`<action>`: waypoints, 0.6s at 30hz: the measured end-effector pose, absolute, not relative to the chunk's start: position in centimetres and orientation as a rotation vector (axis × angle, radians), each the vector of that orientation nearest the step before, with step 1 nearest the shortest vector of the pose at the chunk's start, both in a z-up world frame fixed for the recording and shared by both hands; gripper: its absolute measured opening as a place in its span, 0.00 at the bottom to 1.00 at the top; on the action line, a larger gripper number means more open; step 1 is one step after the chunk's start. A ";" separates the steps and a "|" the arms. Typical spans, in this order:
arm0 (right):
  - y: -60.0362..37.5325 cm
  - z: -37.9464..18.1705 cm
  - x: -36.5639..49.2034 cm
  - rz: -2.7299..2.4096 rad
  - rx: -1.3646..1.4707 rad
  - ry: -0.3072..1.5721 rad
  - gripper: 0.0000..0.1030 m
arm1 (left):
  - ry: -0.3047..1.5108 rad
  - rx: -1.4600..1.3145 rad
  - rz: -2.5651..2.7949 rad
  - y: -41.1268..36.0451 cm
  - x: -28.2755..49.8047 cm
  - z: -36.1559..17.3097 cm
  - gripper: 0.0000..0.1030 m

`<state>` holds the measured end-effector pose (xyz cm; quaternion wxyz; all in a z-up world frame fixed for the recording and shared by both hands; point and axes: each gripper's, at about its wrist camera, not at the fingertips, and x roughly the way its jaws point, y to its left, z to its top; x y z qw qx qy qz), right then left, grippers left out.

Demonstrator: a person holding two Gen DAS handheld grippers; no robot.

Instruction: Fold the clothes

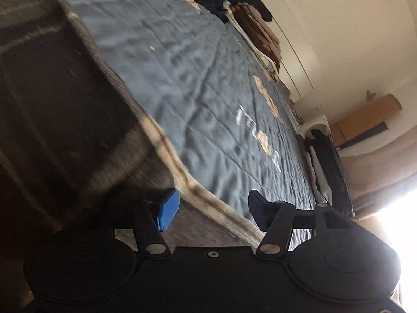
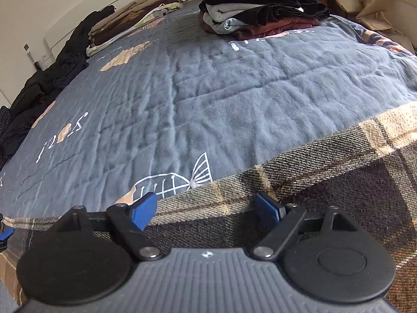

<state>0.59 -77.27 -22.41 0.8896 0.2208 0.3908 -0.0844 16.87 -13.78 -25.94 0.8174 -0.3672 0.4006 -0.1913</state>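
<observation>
A brown and tan plaid garment (image 2: pixel 299 182) lies spread along the near edge of a grey-blue quilted bedspread (image 2: pixel 208 91). My right gripper (image 2: pixel 206 212) hovers just above the plaid cloth, open, its blue pads (image 2: pixel 143 214) wide apart with nothing pinched. In the blurred, tilted left wrist view the same plaid garment (image 1: pixel 78 109) fills the left side. My left gripper (image 1: pixel 213 211) is open over its tan edge where it meets the bedspread (image 1: pixel 182 78). Cloth shows in the gap, but its pads (image 1: pixel 169 210) do not press on it.
A tall stack of dark, grey and maroon folded clothes (image 2: pixel 260 7) stands at the far side of the bed. A tan and brown folded pile (image 2: pixel 125 23) and a dark heap (image 2: pixel 52 73) line the far left. Beige bedding (image 2: pixel 370 0) lies at the far right.
</observation>
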 end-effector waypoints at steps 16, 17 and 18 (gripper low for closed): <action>-60.3 -11.3 2.3 0.141 0.423 0.654 0.82 | 0.648 -0.848 0.001 14.9 9.3 -18.7 0.78; -58.9 -10.8 2.6 0.161 0.419 0.649 0.82 | 0.631 -0.873 0.028 16.7 9.0 -18.9 0.78; -57.5 -10.4 2.8 0.179 0.416 0.644 0.83 | 0.614 -0.896 0.046 18.0 9.0 -19.1 0.77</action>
